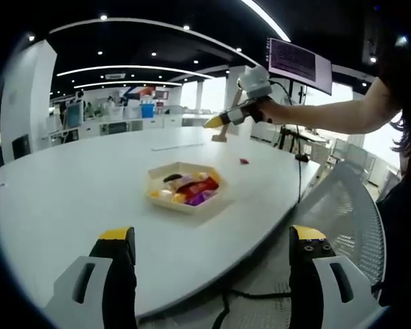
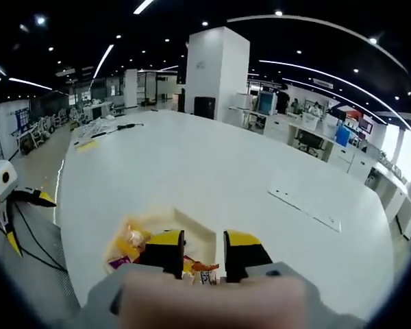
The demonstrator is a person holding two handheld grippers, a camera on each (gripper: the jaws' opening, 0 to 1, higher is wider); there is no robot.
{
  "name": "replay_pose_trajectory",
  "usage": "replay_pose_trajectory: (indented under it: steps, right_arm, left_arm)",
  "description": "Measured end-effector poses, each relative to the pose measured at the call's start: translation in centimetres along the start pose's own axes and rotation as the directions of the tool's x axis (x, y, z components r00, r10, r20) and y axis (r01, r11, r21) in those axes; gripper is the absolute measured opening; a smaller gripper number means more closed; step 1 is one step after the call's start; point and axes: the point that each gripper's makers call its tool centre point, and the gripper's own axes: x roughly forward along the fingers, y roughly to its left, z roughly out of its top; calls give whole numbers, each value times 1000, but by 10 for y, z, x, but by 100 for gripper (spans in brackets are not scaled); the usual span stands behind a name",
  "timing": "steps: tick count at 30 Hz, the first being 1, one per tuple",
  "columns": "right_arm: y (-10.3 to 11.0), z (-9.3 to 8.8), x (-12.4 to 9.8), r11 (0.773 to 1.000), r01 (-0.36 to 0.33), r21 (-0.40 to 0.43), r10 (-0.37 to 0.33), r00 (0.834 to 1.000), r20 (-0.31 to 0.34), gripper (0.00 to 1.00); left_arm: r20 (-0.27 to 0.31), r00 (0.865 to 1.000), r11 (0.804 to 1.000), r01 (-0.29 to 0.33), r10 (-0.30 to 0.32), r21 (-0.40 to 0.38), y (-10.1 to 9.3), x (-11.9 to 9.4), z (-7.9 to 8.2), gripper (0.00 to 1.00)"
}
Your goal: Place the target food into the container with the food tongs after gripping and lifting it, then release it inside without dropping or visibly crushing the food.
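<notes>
White table (image 1: pixel 75 185); hexagonal tray (image 1: pixel 185 187) of small, light wrapped snacks. I cannot see tongs, so their state is unknown.

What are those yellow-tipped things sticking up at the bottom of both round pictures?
They are claws a person holds, one in each hand, each with a camera on it. The left gripper view looks across a big white table at a tray of colourful snacks. Its own left claw is open and holds nothing. Above the table, the person's hand carries the right claw. The right gripper view looks down from that claw, above the same tray. Its tips are close together, with nothing visibly gripped.
</notes>
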Motion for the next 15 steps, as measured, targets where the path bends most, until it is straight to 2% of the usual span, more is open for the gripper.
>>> replay_pose_trajectory:
  steps: [15]
  right_arm:
    - [26, 32, 34, 997, -70, -34, 72, 997, 32, 22]
  left_arm:
    - [-5, 1000, 1000, -4, 4, -5, 1, 0, -1, 90]
